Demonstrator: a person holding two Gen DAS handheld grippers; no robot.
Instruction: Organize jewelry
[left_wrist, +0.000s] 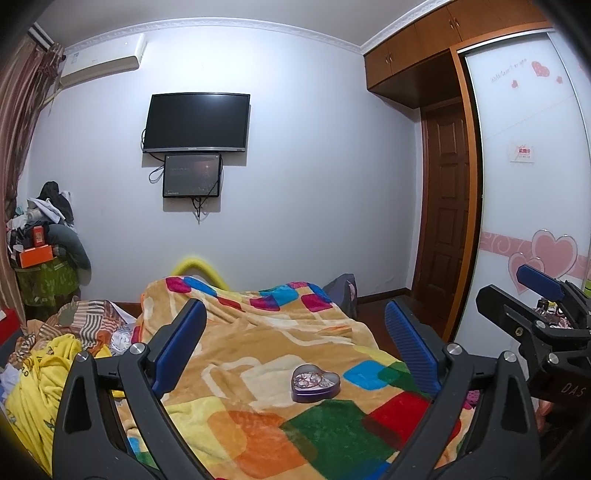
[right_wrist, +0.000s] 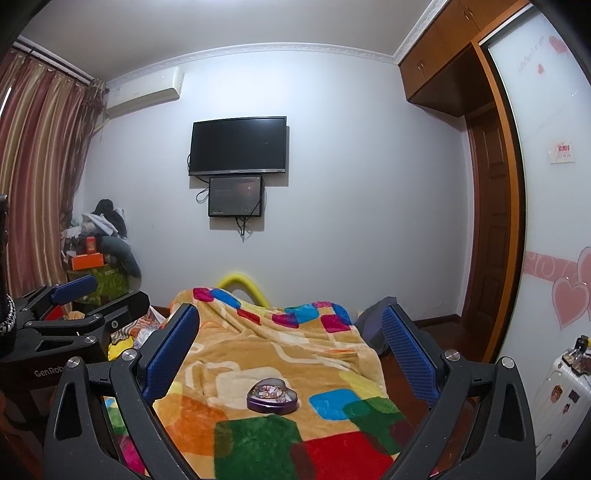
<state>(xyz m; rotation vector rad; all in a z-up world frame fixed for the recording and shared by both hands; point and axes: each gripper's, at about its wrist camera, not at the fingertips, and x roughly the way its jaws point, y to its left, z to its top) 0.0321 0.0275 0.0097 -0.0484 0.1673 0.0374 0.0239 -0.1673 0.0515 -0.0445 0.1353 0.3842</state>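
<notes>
Both rigs look like twins: the left gripper (left_wrist: 295, 332) and the right gripper (right_wrist: 291, 339) are matte black plastic, each arm a chunky wedge with a teardrop cutout near the base. Round silver screws sit at the pivots. The fingers (left_wrist: 181, 347) wear ribbed royal-blue pads, bumpy like a grip mat. From the left wrist camera, the other unit's body shows pale "DAS" lettering; from the right wrist camera, the left one's housing reads "GenRob", cut off at the edge, with a black-and-white braided cord beside it.
</notes>
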